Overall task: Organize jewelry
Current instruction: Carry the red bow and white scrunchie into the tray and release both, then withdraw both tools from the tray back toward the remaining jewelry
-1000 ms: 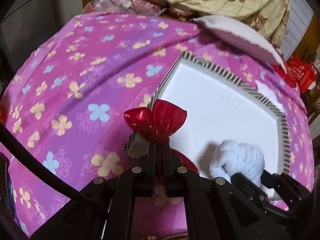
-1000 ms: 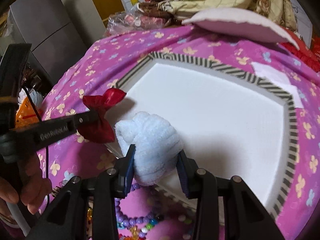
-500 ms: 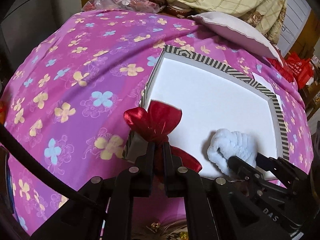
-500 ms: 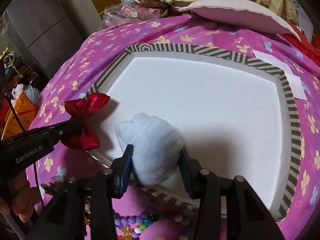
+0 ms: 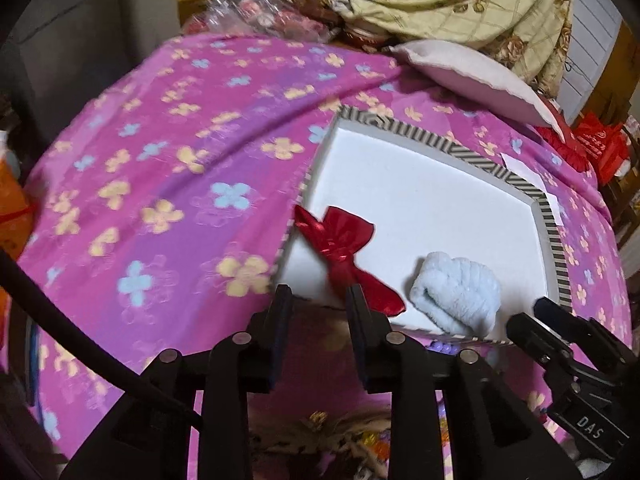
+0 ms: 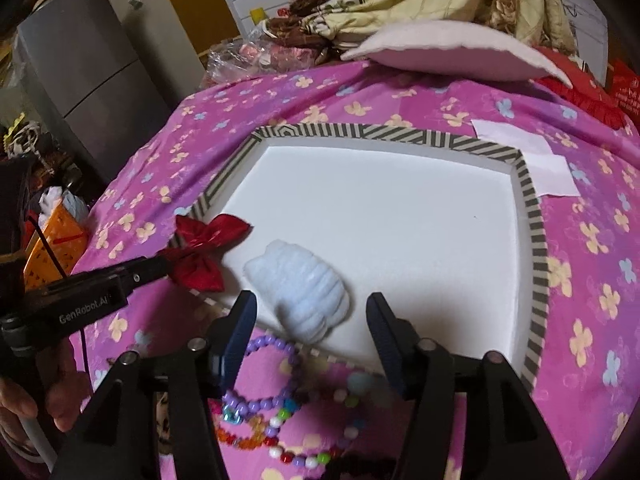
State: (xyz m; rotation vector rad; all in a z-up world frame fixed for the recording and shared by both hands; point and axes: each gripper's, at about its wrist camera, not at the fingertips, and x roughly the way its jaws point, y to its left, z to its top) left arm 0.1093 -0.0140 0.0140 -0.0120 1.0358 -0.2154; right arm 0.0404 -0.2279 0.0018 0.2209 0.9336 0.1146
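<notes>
A white tray with a striped rim (image 5: 440, 144) (image 6: 360, 131) lies on the pink flowered cloth. A red bow (image 5: 340, 240) (image 6: 208, 236) lies over the tray's near left edge. A pale blue fluffy scrunchie (image 5: 456, 296) (image 6: 308, 292) lies on the tray near its front edge. My left gripper (image 5: 318, 300) is open, its fingers just behind the bow. My right gripper (image 6: 312, 316) is open, its fingers either side of the scrunchie and slightly behind it. Bead bracelets (image 6: 260, 396) lie on the cloth below the right gripper.
A white cushion (image 6: 452, 52) and a heap of patterned fabric (image 5: 460, 0) sit at the far side of the cloth. A white paper slip (image 6: 528, 160) lies by the tray's far right corner. A grey cabinet (image 6: 88, 76) stands to the left.
Both grippers have opened and let go: the red bow and the blue scrunchie now lie free on the tray. Both grippers have drawn back a little.
</notes>
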